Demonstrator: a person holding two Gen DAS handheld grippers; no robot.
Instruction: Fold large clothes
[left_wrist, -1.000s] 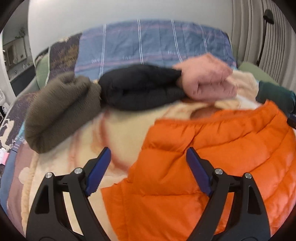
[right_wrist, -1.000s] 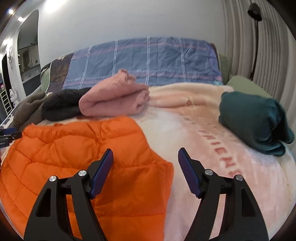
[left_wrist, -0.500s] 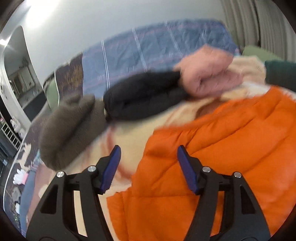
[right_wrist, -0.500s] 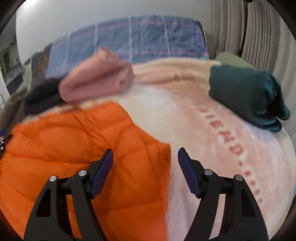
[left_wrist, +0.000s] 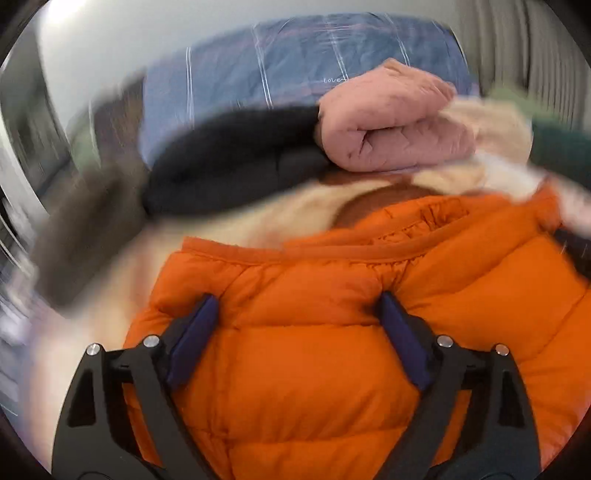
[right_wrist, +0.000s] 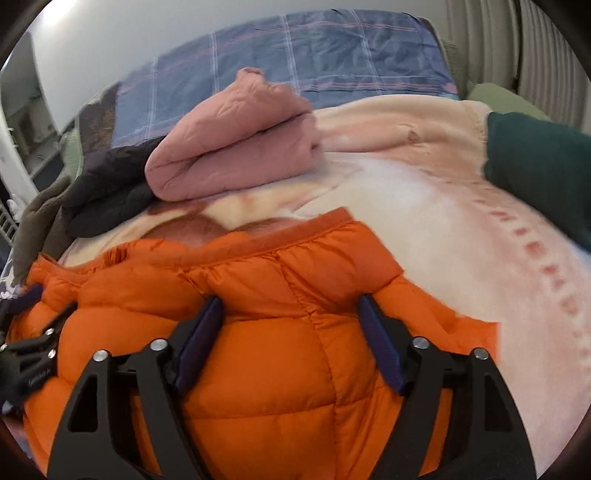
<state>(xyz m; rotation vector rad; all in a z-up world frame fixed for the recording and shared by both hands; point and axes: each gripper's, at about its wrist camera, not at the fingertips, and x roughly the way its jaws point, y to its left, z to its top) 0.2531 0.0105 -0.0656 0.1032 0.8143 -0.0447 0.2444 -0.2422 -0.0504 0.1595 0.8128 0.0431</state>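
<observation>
- Left gripper (left_wrist: 297, 308): a second ago it hung above the left edge of the orange puffer jacket (left_wrist: 332, 350), with blanket (left_wrist: 295, 210) showing between the fingers. It has since pushed forward and down; quilted fabric now bulges between the blue pads (left_wrist: 192, 332). The jaws stand wide, nothing clamped. Heavy blur at the left and right of this view indicates fast motion.
- Orange puffer jacket: it lies on the bed's blanket, near side, collar band (left_wrist: 369, 251) facing the far side. The collar edge was well ahead of both grippers earlier; it now sits just ahead of the fingertips.
- Right gripper (right_wrist: 290, 308): it was previously over the jacket's right edge, half above bare blanket. It has advanced onto the jacket, jaws wide, fabric swelling between the pads (right_wrist: 376, 347), not pinched.
- Meaning for the task: both grippers are seated on the collar-end section, probably ready to close and start a fold. No fold has yet been made.
- Unchanged: the pink folded garment (right_wrist: 232, 147), the black garment (right_wrist: 107, 199) and the dark green garment (right_wrist: 543, 162) remain at the far side of the bed.
</observation>
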